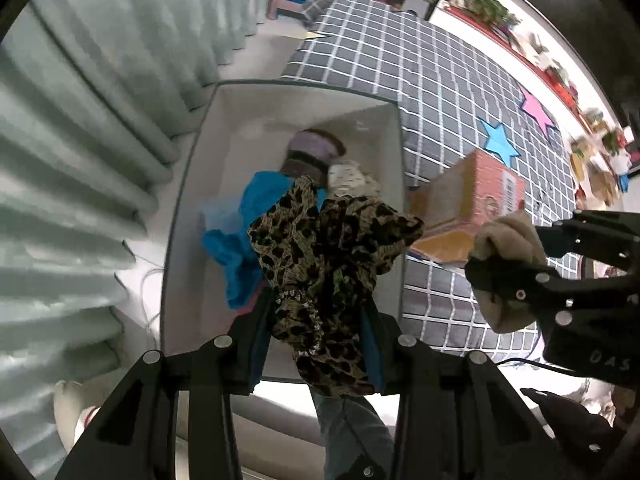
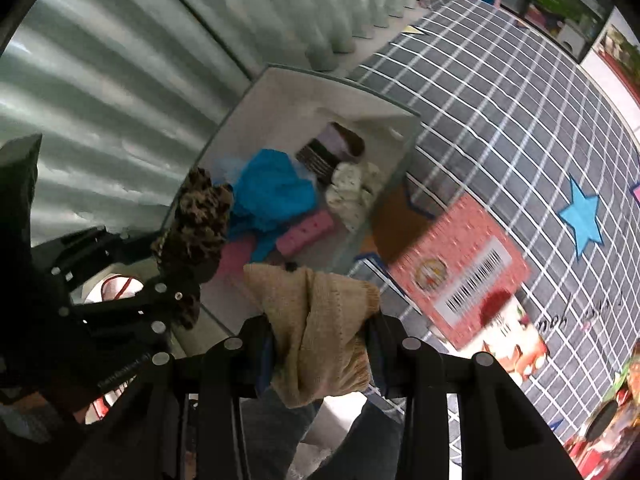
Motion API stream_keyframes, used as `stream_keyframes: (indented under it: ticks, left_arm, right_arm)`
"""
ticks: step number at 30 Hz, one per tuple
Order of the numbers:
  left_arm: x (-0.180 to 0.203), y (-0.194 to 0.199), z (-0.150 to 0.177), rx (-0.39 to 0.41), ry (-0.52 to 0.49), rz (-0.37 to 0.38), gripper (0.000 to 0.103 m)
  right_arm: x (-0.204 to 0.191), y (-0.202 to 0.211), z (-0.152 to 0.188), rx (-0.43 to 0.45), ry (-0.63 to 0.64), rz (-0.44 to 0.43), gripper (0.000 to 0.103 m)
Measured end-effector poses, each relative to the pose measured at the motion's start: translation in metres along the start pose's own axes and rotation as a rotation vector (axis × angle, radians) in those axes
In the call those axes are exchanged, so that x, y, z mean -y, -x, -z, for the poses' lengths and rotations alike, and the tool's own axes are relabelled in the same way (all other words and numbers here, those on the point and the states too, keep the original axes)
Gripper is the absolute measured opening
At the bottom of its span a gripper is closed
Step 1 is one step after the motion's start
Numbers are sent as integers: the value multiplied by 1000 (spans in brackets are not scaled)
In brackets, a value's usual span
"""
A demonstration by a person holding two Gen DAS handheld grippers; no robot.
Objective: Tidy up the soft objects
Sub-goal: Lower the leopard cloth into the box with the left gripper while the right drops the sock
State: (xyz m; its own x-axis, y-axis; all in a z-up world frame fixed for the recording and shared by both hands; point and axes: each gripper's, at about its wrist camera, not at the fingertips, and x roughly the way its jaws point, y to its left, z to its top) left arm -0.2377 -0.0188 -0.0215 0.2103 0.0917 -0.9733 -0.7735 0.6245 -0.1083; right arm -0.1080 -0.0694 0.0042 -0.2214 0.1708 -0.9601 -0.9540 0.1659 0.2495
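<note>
Here, the left gripper (image 1: pixel 320 316) pinches a leopard-print cloth (image 1: pixel 332 264) between its fingers over the white bin (image 1: pixel 188 184); the right gripper (image 2: pixel 320 344) clamps a beige sock (image 2: pixel 324 328). Only the right view shows pink foam pieces (image 2: pixel 304 236) beneath the blue cloth (image 2: pixel 272 192).

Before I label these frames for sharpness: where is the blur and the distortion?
Left wrist view: the leopard cloth is fairly sharp, the shelf at the right edge smears, and the curtain bows. Right wrist view: the red box is motion-blurred, and the checked mat curves with the fisheye.
</note>
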Motion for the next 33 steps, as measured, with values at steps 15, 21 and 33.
stream_keyframes:
  ticks: [15, 21, 33]
  left_arm:
    - [-23, -13, -2, -17, 60, -9, 43]
    - [-24, -22, -5, -36, 61, -9, 44]
    - [-25, -33, -10, -62, 72, -19, 44]
  right_arm:
    - [-22, -12, -34, -28, 48, 6, 39]
    - [-21, -19, -44, -39, 34, 1, 39]
    - [-20, -30, -53, -61, 28, -3, 39]
